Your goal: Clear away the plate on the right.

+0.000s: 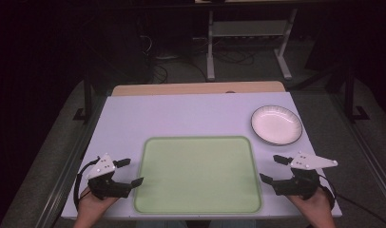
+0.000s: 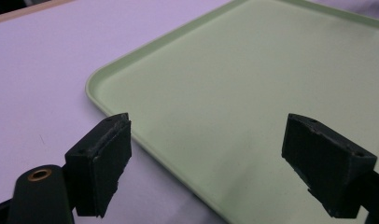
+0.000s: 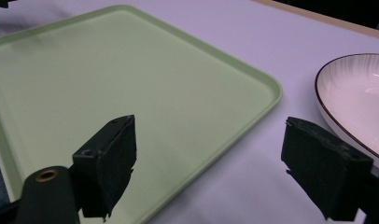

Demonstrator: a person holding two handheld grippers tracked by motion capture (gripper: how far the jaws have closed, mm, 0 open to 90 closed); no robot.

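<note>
Beside the green tray (image 1: 198, 173), both grippers' fingers (image 2: 101, 163) are spread; the right gripper view adds a plate (image 3: 360, 100).

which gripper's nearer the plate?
Right. The right gripper sits just below the plate, at the tray's right edge. The left gripper is across the tray, at its left edge.

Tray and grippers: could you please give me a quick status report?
Left gripper open, empty, at tray's left edge. Right gripper open, empty, at its right edge. Tray bare. Plate beyond right gripper, apart from tray; nothing in the way.
</note>
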